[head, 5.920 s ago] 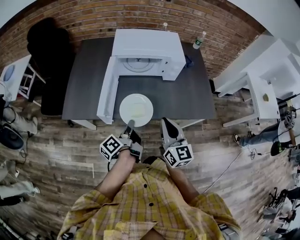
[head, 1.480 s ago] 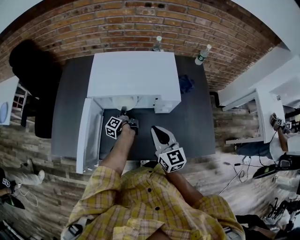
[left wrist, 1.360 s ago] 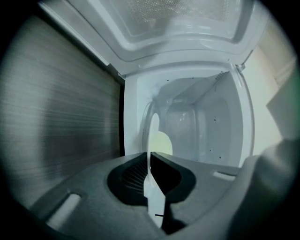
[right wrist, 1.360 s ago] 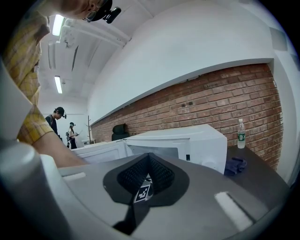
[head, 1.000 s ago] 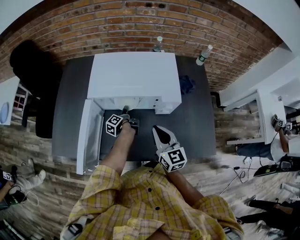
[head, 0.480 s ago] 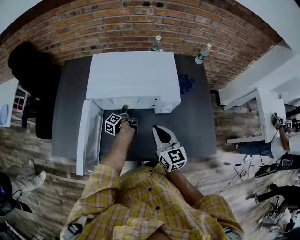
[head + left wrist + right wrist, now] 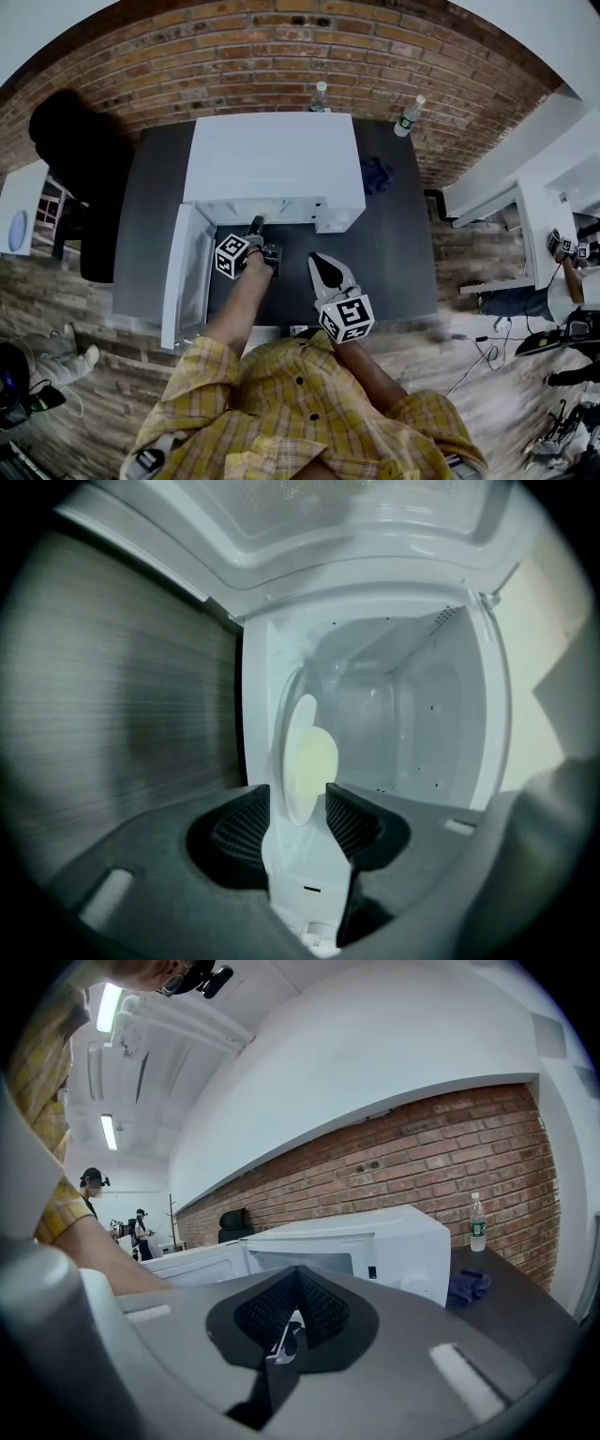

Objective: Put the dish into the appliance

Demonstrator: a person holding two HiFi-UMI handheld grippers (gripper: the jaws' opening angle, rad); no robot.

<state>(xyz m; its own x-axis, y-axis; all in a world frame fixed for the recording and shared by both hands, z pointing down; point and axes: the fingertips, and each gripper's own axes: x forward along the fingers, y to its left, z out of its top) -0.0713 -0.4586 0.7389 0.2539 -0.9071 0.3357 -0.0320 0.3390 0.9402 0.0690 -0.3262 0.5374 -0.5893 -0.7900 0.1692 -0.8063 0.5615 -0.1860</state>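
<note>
Black ribbed left gripper [image 7: 298, 803] jaws spread wide, have just been opening, with the near rim of the white plate [image 7: 306, 757] between them and the pads not squeezing it: let go. The left gripper view alone shows the plate, edge-on with a yellowish centre, inside the white microwave [image 7: 417, 719] cavity. In the head view the microwave [image 7: 272, 155] top hides both plate and cavity, and only the left gripper [image 7: 255, 226] tip is seen poking into the opening, with the open door [image 7: 183, 277] swung out to the picture's left. The right gripper [image 7: 324, 269] hangs over the dark table [image 7: 398, 258] just beside the left arm, well short of the opening. The right gripper view shows its jaws [image 7: 298, 1281] clenched together, nothing held. That view also gives the microwave [image 7: 375, 1241] front side-on, a water bottle [image 7: 477, 1215] and a blue cloth [image 7: 466, 1284] to its right. The head view shows two bottles [image 7: 320, 96] [image 7: 405, 113] by the brick wall [image 7: 281, 47] and the cloth [image 7: 377, 173].
</note>
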